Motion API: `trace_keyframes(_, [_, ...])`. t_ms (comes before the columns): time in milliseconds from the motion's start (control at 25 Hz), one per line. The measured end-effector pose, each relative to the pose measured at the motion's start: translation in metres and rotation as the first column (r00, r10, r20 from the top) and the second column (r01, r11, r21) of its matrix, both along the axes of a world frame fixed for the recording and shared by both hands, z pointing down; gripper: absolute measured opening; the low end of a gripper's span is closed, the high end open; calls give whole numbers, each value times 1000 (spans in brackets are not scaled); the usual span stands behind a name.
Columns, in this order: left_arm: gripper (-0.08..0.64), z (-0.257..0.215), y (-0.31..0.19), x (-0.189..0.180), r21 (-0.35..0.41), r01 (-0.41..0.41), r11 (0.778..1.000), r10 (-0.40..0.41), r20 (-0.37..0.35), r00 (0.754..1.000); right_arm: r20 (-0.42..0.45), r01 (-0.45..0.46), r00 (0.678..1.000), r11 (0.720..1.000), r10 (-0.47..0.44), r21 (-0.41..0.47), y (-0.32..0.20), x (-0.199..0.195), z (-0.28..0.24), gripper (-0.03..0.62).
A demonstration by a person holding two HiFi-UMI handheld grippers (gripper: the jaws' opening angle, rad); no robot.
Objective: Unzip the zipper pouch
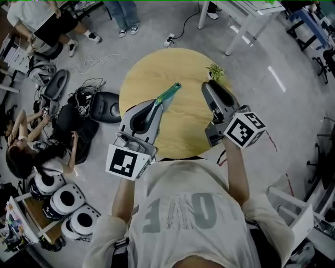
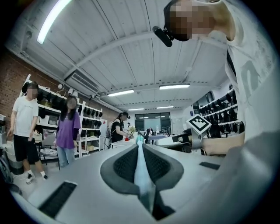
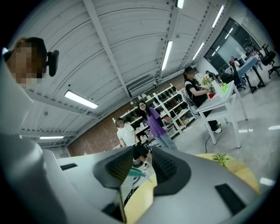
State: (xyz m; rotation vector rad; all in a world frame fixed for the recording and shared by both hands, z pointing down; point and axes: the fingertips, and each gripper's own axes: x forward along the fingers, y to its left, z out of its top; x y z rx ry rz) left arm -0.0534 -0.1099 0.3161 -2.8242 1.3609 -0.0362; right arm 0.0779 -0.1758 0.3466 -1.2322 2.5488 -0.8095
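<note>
The teal zipper pouch [image 1: 170,93] sticks out over the round wooden table [image 1: 183,128], held edge-on. My left gripper [image 1: 157,103] is shut on its near end. In the left gripper view the pouch [image 2: 141,168] runs as a thin pale strip between the closed pads, and my left gripper [image 2: 140,146] pinches it. My right gripper [image 1: 211,86] hovers to the right of the pouch, apart from it. Its jaws stand apart with nothing between them in the right gripper view, where my right gripper [image 3: 142,164] frames the far-off pouch [image 3: 136,173] in its gap.
A small green plant [image 1: 215,71] stands at the table's far right rim, close to my right gripper. People [image 1: 36,152], bags, cables and white helmets [image 1: 68,201] crowd the floor at the left. White desks [image 1: 246,15] stand beyond the table.
</note>
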Motion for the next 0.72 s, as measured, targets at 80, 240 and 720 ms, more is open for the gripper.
trace_keyframes(80, [40, 4, -3, 4, -18, -11, 1000, 10, -17, 1000, -14, -18, 1000, 1000, 18, 6, 3, 5, 1, 124])
trace_keyframes(240, [40, 8, -10, 15, -28, -41, 999, 40, -34, 999, 4, -63, 998, 998, 63, -20, 6, 17, 7, 124])
trace_keyframes(720, [40, 58, -47, 40, -192, -89, 977, 60, -153, 986, -15, -163, 987, 985, 162, -64, 22, 47, 21, 124])
